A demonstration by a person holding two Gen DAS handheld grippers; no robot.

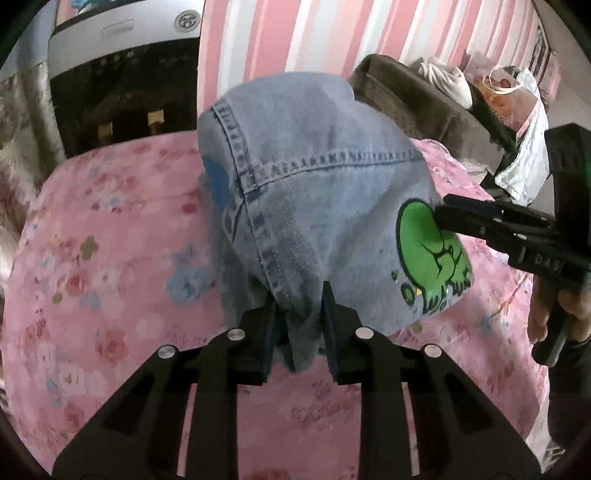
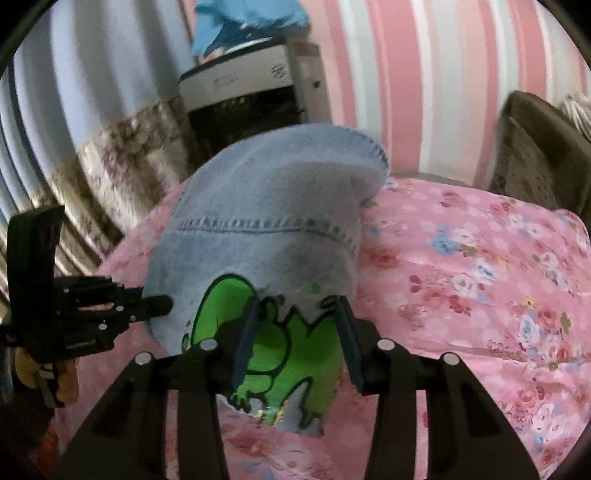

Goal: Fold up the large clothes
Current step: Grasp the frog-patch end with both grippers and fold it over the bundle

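The light blue denim garment with a green cartoon patch (image 1: 325, 206) is pinched by the left gripper (image 1: 301, 325) and the right gripper (image 2: 295, 339); if one thick bunch is let slip, the fold could be spoiled.

Soft, even daylight in both views; no hard glare. Right wrist view brightest at curtain (image 2: 55, 122) upper left, washed pale there. Faint shadow lay under denim garment (image 1: 314, 177) on pink floral bedspread (image 1: 110, 258). Gripper bodies in foreground read near black, detail lost. Strong fisheye bending: striped wall (image 1: 332, 33) curved, dark vignette at corners. Right wrist view softer overall, motion-smeared; embroidery edges fuzzy.
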